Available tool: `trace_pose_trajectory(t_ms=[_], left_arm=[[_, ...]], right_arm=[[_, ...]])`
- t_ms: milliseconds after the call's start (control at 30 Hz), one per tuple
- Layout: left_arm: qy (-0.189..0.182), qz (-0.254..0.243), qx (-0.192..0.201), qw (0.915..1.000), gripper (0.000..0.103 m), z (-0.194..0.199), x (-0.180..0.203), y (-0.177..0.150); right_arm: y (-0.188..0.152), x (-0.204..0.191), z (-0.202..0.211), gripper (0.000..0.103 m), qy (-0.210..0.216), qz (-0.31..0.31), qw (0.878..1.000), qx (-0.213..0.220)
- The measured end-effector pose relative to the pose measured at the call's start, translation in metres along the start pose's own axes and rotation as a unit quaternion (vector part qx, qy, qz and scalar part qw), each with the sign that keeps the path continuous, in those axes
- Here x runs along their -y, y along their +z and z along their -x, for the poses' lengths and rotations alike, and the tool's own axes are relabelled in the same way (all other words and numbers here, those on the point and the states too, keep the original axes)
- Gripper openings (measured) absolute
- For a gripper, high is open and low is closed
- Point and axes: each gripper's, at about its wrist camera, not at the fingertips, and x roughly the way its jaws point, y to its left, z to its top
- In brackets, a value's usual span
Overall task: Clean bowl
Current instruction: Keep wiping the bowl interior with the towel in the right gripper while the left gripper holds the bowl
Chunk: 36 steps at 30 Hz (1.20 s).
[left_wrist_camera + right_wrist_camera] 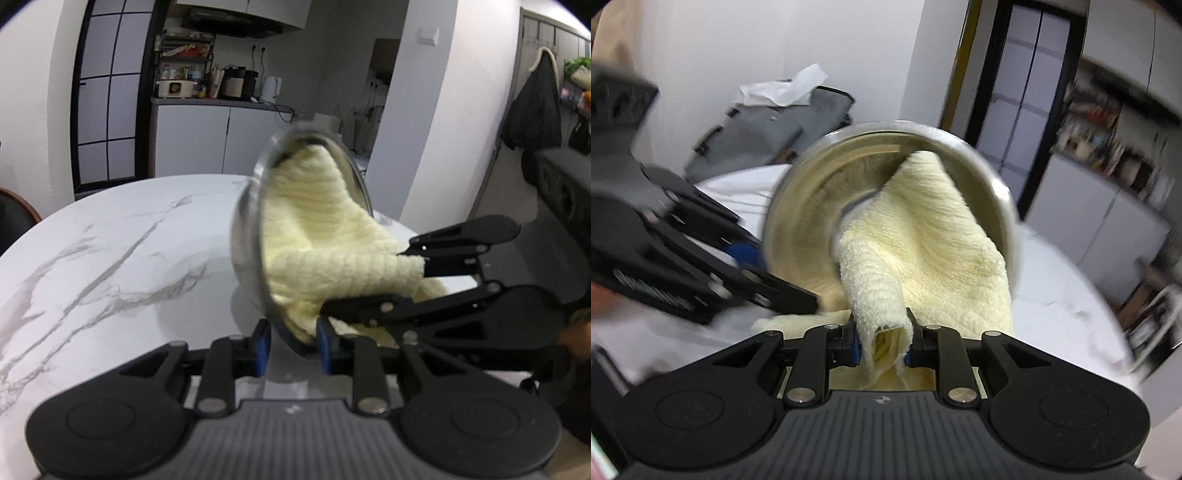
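A steel bowl point(247, 236) is held tilted on its side above the white marble table point(110, 258). My left gripper point(291, 347) is shut on the bowl's lower rim. A pale yellow cloth point(314, 229) fills the bowl's inside. My right gripper point(884, 343) is shut on a rolled end of the cloth point(923, 236), which reaches into the bowl point(812, 206). The right gripper also shows in the left wrist view point(406, 280), coming in from the right. The left gripper shows blurred in the right wrist view point(746, 254) at the bowl's left rim.
A kitchen counter point(218, 101) with appliances stands behind the table. A dark coat point(535, 107) hangs on the right wall. A grey bag point(768, 125) with white paper sits behind the table. A chair edge point(14, 214) shows at the left.
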Motion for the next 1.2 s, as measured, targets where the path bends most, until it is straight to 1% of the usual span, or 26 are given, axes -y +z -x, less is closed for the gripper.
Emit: trace_pose_trajectory(t_ms=[200, 267, 333, 367, 400, 500, 567, 700, 800, 833, 867, 933, 1033, 1100, 1200], left_arm=[[-0.009, 0.011, 0.006, 0.9999, 0.026, 0.003, -0.007, 0.002], [-0.005, 0.003, 0.009, 0.9999, 0.026, 0.006, -0.007, 0.003], [-0.002, -0.004, 0.011, 0.9999, 0.026, 0.007, -0.006, 0.003], [-0.001, -0.009, 0.011, 0.9999, 0.026, 0.009, -0.005, 0.003], [0.001, -0.012, 0.011, 0.9999, 0.026, 0.010, -0.005, 0.003], [0.002, -0.015, 0.011, 0.9998, 0.026, 0.011, -0.007, 0.003], [0.000, -0.011, 0.015, 0.9998, 0.026, 0.011, -0.008, 0.003], [-0.005, -0.006, 0.023, 0.9997, 0.026, 0.016, -0.009, 0.002], [0.004, -0.004, 0.030, 0.9995, 0.034, 0.017, -0.006, 0.003], [0.011, -0.001, 0.033, 0.9994, 0.035, 0.017, -0.005, 0.003], [0.012, 0.005, 0.032, 0.9994, 0.035, 0.015, -0.005, 0.003], [0.002, 0.018, 0.024, 0.9996, 0.032, 0.010, -0.005, 0.002], [-0.004, 0.018, 0.004, 0.9998, 0.032, 0.001, -0.001, 0.001], [0.000, 0.013, 0.004, 0.9999, 0.031, 0.000, 0.002, 0.001], [0.002, 0.006, 0.008, 0.9999, 0.032, 0.001, 0.004, 0.001]], right_arm=[[-0.001, 0.003, 0.000, 0.022, 0.004, -0.009, 1.000, 0.001], [-0.001, 0.003, 0.000, 0.022, -0.014, 0.004, 1.000, 0.000], [0.000, 0.001, 0.005, 0.022, -0.056, 0.030, 0.998, 0.007], [0.000, 0.001, 0.008, 0.022, -0.069, 0.033, 0.997, 0.016], [0.001, 0.001, 0.008, 0.022, -0.071, 0.034, 0.997, 0.018], [0.003, 0.002, 0.015, 0.022, -0.093, 0.037, 0.994, 0.045], [0.005, 0.000, 0.015, 0.022, -0.101, 0.044, 0.993, 0.051], [0.003, 0.000, 0.003, 0.022, -0.096, 0.050, 0.994, 0.028], [0.000, -0.001, -0.002, 0.022, -0.084, 0.052, 0.995, 0.011], [-0.001, -0.002, -0.002, 0.022, -0.080, 0.054, 0.995, 0.007], [-0.001, -0.003, -0.003, 0.022, -0.069, 0.050, 0.996, 0.003], [-0.002, -0.004, -0.004, 0.022, -0.050, 0.041, 0.998, -0.002], [-0.002, -0.002, -0.001, 0.022, -0.018, 0.017, 1.000, -0.001], [-0.003, -0.001, 0.002, 0.022, -0.006, 0.009, 1.000, 0.000], [-0.005, 0.001, 0.003, 0.022, -0.003, 0.004, 1.000, -0.001]])
